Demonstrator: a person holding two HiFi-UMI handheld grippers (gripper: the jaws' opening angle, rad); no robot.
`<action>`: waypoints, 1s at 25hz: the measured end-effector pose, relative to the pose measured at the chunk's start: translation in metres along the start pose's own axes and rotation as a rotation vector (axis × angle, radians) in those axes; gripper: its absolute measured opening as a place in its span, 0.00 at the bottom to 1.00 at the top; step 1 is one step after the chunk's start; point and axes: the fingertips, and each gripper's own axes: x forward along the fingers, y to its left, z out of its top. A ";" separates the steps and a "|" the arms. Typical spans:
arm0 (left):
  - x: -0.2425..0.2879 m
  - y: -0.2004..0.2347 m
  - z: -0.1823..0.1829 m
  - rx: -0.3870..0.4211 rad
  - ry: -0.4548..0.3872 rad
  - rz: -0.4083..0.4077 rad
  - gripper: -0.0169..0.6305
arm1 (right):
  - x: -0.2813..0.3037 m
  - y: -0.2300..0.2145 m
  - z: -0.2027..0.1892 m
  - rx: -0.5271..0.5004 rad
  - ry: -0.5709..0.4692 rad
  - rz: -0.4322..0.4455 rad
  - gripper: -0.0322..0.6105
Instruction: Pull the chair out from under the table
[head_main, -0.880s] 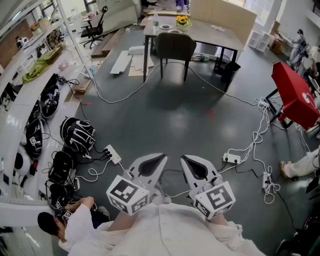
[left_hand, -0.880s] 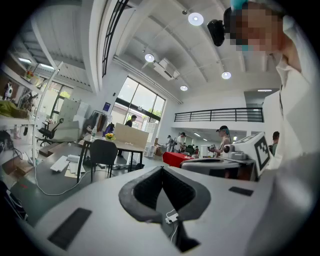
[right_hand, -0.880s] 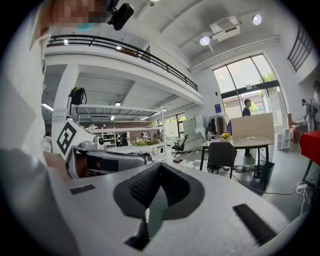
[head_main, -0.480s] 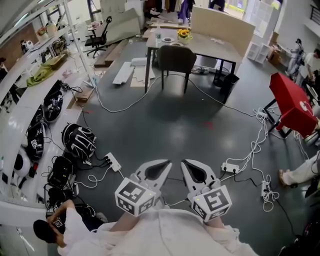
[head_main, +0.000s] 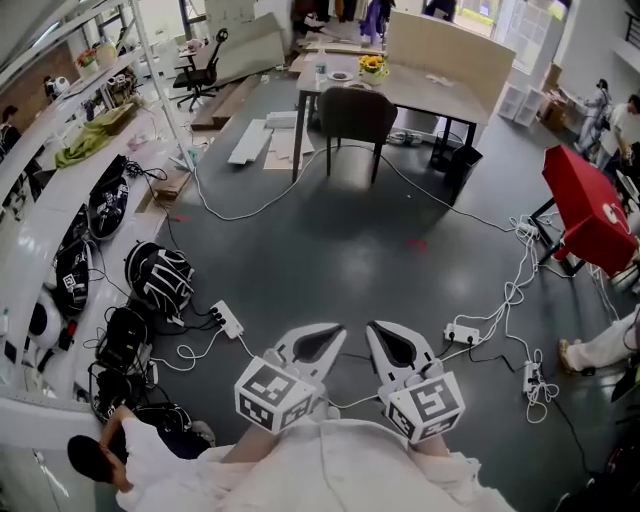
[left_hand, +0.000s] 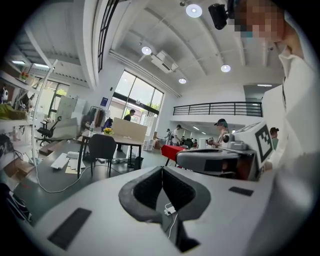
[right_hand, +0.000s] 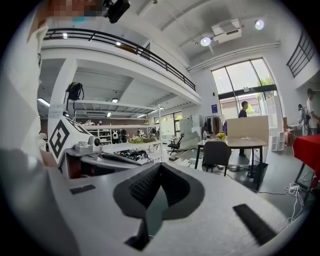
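A dark chair (head_main: 356, 113) stands tucked at the near side of a grey table (head_main: 430, 92) far across the floor; it also shows small as the chair (left_hand: 102, 148) in the left gripper view and as the chair (right_hand: 217, 153) in the right gripper view. My left gripper (head_main: 335, 330) and right gripper (head_main: 374, 328) are held side by side close to my body, both shut and empty, tips meeting. They point toward the chair, a long way short of it.
Cables and power strips (head_main: 463, 332) trail over the grey floor between me and the table. Black backpacks (head_main: 158, 275) lie at the left by a white shelf, where a person (head_main: 120, 460) crouches. A red table (head_main: 592, 205) stands right. Yellow flowers (head_main: 373, 65) sit on the table.
The view has shifted slightly forward; the chair and table sit a little nearer and more to the right. Both grippers stay shut in the same pose.
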 end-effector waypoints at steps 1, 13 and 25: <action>0.002 0.002 0.000 -0.005 -0.001 0.000 0.05 | 0.000 -0.003 -0.001 0.001 0.003 -0.005 0.05; 0.046 0.065 0.033 -0.023 0.012 -0.045 0.05 | 0.075 -0.038 0.013 0.048 -0.005 0.001 0.05; 0.100 0.158 0.064 -0.026 0.009 -0.114 0.05 | 0.175 -0.085 0.027 0.035 0.012 -0.050 0.05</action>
